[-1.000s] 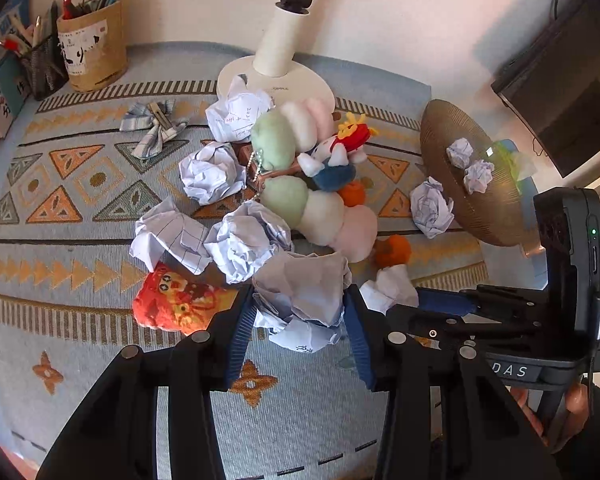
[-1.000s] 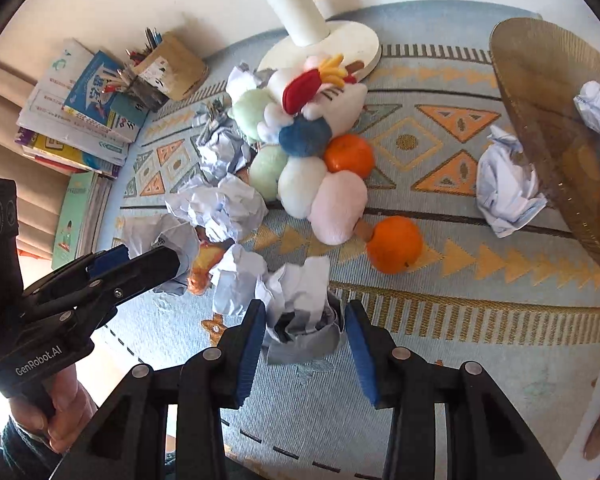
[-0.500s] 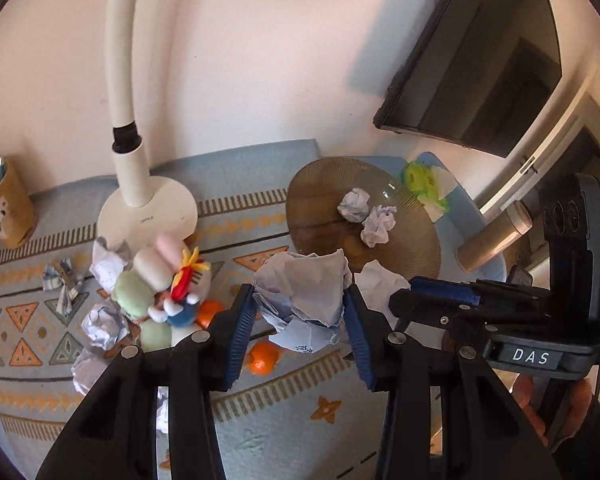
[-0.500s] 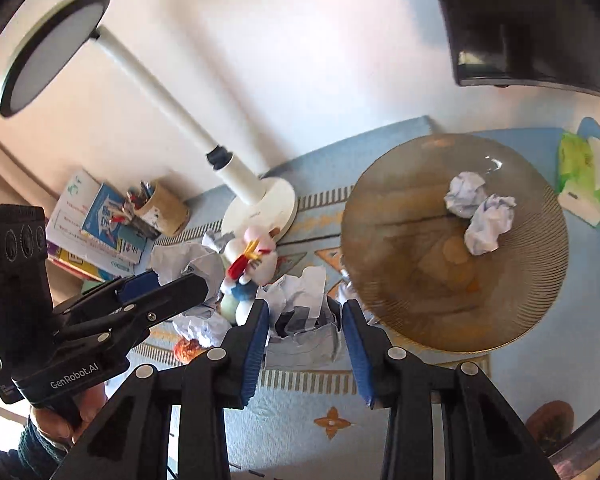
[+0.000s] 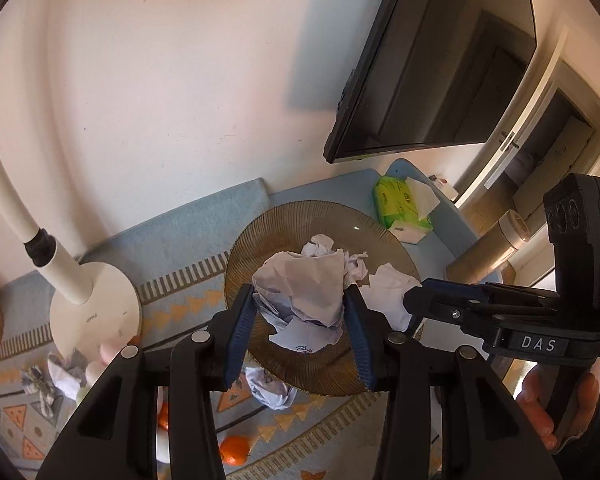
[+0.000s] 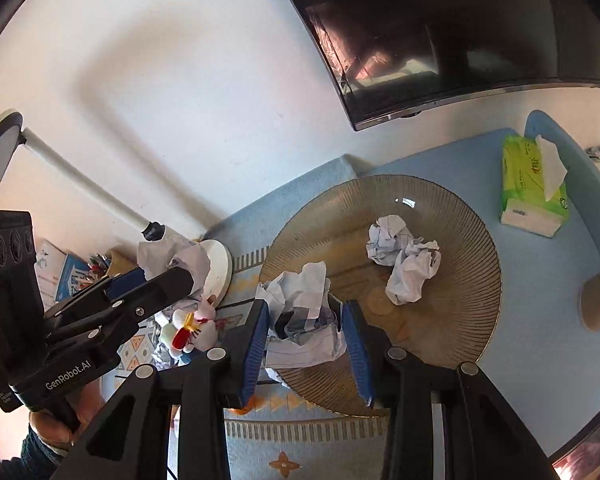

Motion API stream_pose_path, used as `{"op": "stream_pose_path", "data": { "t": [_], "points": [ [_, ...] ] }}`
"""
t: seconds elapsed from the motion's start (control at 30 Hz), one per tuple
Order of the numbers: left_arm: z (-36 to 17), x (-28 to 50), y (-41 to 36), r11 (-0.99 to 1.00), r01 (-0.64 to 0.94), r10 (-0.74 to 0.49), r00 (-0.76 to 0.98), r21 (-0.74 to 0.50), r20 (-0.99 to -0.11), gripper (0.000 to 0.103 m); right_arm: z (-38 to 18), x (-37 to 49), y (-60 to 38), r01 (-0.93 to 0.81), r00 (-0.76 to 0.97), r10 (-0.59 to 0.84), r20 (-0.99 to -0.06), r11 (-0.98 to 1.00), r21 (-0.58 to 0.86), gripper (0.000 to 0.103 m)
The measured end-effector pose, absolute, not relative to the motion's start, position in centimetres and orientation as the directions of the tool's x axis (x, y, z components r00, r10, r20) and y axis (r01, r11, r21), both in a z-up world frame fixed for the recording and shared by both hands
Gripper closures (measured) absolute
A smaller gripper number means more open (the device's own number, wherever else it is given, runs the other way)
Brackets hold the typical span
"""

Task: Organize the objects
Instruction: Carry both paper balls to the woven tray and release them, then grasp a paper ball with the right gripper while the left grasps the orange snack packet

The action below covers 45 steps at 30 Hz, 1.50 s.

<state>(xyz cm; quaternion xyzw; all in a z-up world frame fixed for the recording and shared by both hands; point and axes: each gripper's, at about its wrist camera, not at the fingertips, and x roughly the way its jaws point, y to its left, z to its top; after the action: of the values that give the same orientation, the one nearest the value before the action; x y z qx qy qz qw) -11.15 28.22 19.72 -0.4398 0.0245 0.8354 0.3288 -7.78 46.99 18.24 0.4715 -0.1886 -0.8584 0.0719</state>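
My left gripper (image 5: 299,300) is shut on a crumpled paper ball (image 5: 304,280) and hovers over the near side of the ribbed brown glass plate (image 5: 260,240). My right gripper (image 6: 305,320) is shut on a second crumpled paper ball (image 6: 300,300) above the plate's (image 6: 460,240) left rim. Two more paper balls (image 6: 388,236) (image 6: 412,276) lie inside the plate. In the left wrist view the right gripper (image 5: 416,300) comes in from the right with its white paper (image 5: 384,292). In the right wrist view the left gripper (image 6: 180,276) shows at left with its paper (image 6: 172,254).
A white lamp base (image 5: 96,308) stands left of the plate, a green tissue pack (image 5: 400,204) behind it, a dark monitor (image 5: 440,60) on the wall. A loose paper ball (image 5: 268,388), an orange (image 5: 234,448) and plush toys (image 6: 192,328) lie on the patterned mat. A pen holder (image 6: 104,260) stands far left.
Both grippers have risen from the pile of paper and toys and swung right to above the plate. Each has kept its paper ball.
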Motion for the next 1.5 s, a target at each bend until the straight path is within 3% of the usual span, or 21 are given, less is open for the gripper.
{"op": "stream_pose_path", "data": {
  "t": [0.07,0.13,0.2,0.23,0.5,0.7,0.77,0.8,0.83,0.9,1.1,1.17,1.23,1.4,1.5],
  "points": [
    [19.7,-11.8,29.1,-0.775,-0.583,0.534,-0.396,-0.245,-0.748,0.061,18.1,-8.3,47.0,-0.075,-0.544,-0.265,-0.796,-0.929,0.361,0.065],
    [19.6,-12.3,29.6,-0.771,-0.586,0.54,-0.394,-0.25,-0.744,0.05,17.8,-8.8,46.9,-0.106,-0.525,-0.225,-0.821,-0.94,0.325,0.048],
    [19.0,-12.9,30.4,-0.751,-0.605,0.544,-0.34,-0.265,-0.767,0.044,17.6,-8.5,46.9,-0.123,-0.528,-0.202,-0.825,-0.943,0.31,0.038],
    [18.5,-13.3,30.6,-0.753,-0.6,0.531,-0.312,-0.271,-0.788,0.035,17.6,-8.3,46.9,-0.126,-0.529,-0.197,-0.826,-0.944,0.305,0.037],
    [17.5,-10.9,26.3,-0.799,-0.516,0.516,-0.325,-0.309,-0.792,0.035,18.7,-6.2,44.2,-0.06,-0.546,-0.2,-0.814,-0.959,0.276,0.037],
    [20.8,-6.2,20.8,-0.865,-0.446,0.45,-0.492,-0.228,-0.745,0.035,23.6,-2.8,39.5,0.009,-0.694,-0.022,-0.72,-1.0,0.022,0.036],
    [22.2,-4.4,18.4,-0.894,-0.4,0.414,-0.561,-0.203,-0.717,0.035,24.9,-1.5,37.6,0.004,-0.747,0.058,-0.662,-0.996,-0.093,0.023],
    [22.9,-3.7,17.1,-0.908,-0.372,0.39,-0.594,-0.19,-0.704,0.035,25.3,-0.9,36.8,-0.013,-0.765,0.102,-0.636,-0.99,-0.143,0.006],
    [23.6,-2.7,15.7,-0.923,-0.342,0.365,-0.626,-0.178,-0.689,0.035,25.5,-0.5,36.1,-0.032,-0.778,0.134,-0.614,-0.984,-0.175,0.0],
    [25.0,-1.3,12.9,-0.948,-0.279,0.307,-0.685,-0.15,-0.661,0.033,25.6,0.1,35.1,0.002,-0.781,0.093,-0.618,-0.988,-0.151,0.0],
    [28.4,2.8,4.7,-0.989,-0.092,0.142,-0.814,-0.116,-0.563,0.001,24.7,0.1,31.4,0.145,-0.722,-0.059,-0.69,-0.987,-0.067,0.0],
    [28.1,3.6,2.4,-0.991,-0.053,0.113,-0.819,-0.123,-0.562,0.001,23.8,0.1,29.7,0.203,-0.672,-0.135,-0.728,-0.979,-0.005,0.0],
    [26.8,3.6,0.5,-0.992,0.0,0.074,-0.799,-0.123,-0.597,0.001,22.0,-0.2,28.3,0.254,-0.61,-0.216,-0.763,-0.965,0.069,0.0],
    [18.7,3.1,-3.1,-0.976,0.033,0.146,-0.636,-0.215,-0.758,0.001,14.2,-0.7,23.8,0.332,-0.371,-0.313,-0.874,-0.924,0.19,0.0],
    [12.3,2.3,-3.6,-0.969,0.029,0.195,-0.51,-0.243,-0.838,0.001,9.6,-0.8,21.3,0.373,-0.219,-0.352,-0.91,-0.892,0.256,0.007]
  ]
}}
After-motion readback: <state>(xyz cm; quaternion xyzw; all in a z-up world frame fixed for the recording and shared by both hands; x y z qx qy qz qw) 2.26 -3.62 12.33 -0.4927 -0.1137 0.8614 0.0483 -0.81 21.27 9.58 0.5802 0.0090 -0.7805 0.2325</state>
